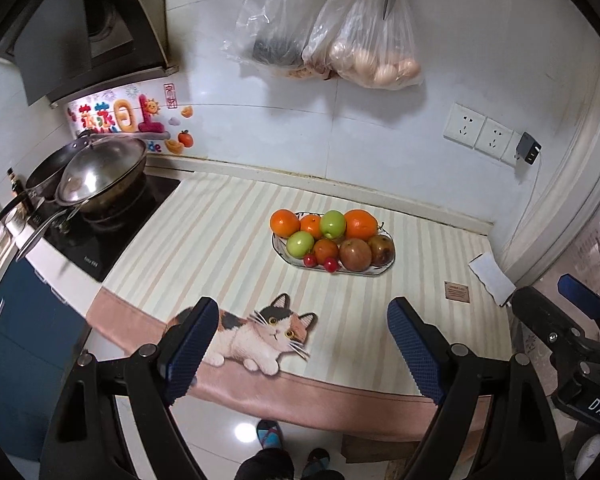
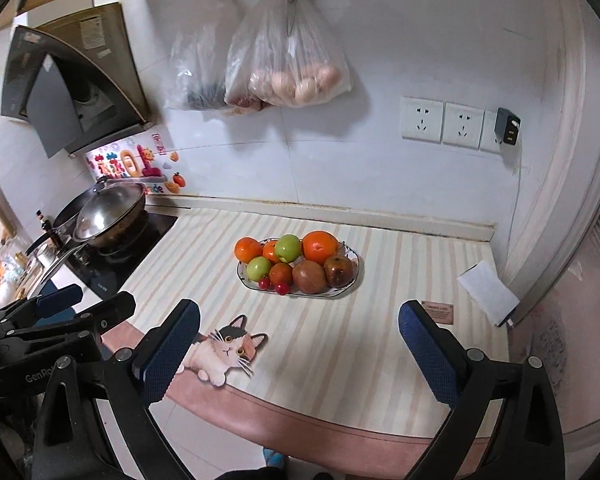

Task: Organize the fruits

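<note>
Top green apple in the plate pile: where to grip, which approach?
Take the upper green apple from above, fingers across its round sides front to back. It sits highest, resting on the oranges on both flanks, so a side entry would probably knock them. The top is free. The right gripper is open and well short of the plate; so is the left gripper.
</note>
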The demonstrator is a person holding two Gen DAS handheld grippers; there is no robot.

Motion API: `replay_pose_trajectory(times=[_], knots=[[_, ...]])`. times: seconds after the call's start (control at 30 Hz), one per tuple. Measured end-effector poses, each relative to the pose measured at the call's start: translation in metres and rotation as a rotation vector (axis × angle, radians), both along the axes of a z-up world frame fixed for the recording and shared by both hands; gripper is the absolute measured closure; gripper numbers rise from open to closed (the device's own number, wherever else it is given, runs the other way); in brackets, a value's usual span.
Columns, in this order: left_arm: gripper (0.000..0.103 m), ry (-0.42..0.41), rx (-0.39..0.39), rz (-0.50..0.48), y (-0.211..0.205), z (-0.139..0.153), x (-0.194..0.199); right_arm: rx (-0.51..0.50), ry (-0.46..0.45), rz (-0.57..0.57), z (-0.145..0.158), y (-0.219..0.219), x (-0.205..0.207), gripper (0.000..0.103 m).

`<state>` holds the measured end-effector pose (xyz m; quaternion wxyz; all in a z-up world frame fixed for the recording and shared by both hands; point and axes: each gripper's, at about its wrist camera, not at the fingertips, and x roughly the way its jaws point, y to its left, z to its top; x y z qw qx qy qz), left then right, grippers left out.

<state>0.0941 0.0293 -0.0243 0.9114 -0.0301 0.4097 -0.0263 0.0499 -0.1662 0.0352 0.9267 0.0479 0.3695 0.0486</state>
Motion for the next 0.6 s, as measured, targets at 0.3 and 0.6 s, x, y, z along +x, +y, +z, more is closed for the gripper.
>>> replay_pose_trajectory(times=[0.3, 0.6], knots=[[0.017, -0.024, 0.013, 0.028, -0.010, 0.011, -0.032, 0.016, -0.011, 0.028, 0.012, -0.015, -0.032, 0.001], [0.017, -0.051, 0.027, 0.018, -0.005, 0.020, -0.038, 0.037, -0.025, 0.002, 0.022, -0.019, -0.039, 0.001]])
